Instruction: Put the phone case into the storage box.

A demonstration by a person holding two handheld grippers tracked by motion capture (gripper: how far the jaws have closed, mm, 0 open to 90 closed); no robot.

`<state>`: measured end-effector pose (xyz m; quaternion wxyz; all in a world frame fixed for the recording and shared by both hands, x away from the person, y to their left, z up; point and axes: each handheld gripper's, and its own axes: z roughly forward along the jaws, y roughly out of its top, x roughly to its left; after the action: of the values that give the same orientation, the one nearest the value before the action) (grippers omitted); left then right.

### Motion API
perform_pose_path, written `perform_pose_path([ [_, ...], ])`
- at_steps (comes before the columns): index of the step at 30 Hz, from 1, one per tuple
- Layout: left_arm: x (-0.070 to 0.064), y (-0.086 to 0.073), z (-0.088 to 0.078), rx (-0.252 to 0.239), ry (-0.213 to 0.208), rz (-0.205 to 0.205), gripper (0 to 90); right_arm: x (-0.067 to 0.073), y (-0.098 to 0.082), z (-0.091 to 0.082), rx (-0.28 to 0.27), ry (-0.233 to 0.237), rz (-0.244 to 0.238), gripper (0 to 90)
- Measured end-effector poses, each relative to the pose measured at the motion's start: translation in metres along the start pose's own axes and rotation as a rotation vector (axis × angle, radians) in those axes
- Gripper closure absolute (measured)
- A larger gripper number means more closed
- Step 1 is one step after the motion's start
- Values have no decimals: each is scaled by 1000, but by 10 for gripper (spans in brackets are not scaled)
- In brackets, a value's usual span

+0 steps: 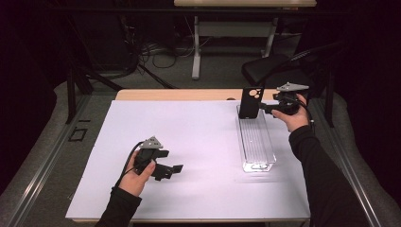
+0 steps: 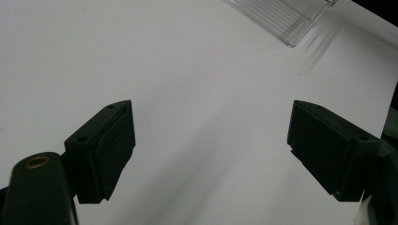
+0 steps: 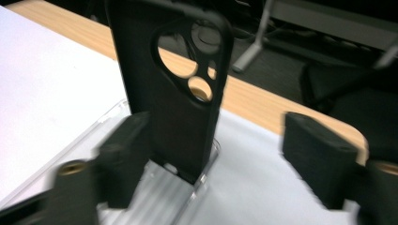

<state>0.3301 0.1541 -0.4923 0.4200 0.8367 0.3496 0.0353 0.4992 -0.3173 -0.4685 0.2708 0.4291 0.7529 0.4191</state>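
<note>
A black phone case stands upright in the far end of the clear slotted rack on the white surface, the right tool just beside it with jaws spread and not pressing it, while the left tool, well apart from the rack, gapes empty.

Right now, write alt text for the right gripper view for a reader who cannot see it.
A black phone case stands upright in a slot at the end of a clear rack, its camera cutouts at the top. The right hand-held gripper has its jaws open on either side of the case, the right one well clear of it. Behind lie a white mat and the table edge.
</note>
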Motion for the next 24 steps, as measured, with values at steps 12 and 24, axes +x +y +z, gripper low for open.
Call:
perform_pose_path([
  [12,5,0,-4,-18,6,-15,163,26,-5,-25,1,37,37,80],
  [24,10,-2,-8,-27,28,-16,163,66,-22,-54,-26,125,73,56],
])
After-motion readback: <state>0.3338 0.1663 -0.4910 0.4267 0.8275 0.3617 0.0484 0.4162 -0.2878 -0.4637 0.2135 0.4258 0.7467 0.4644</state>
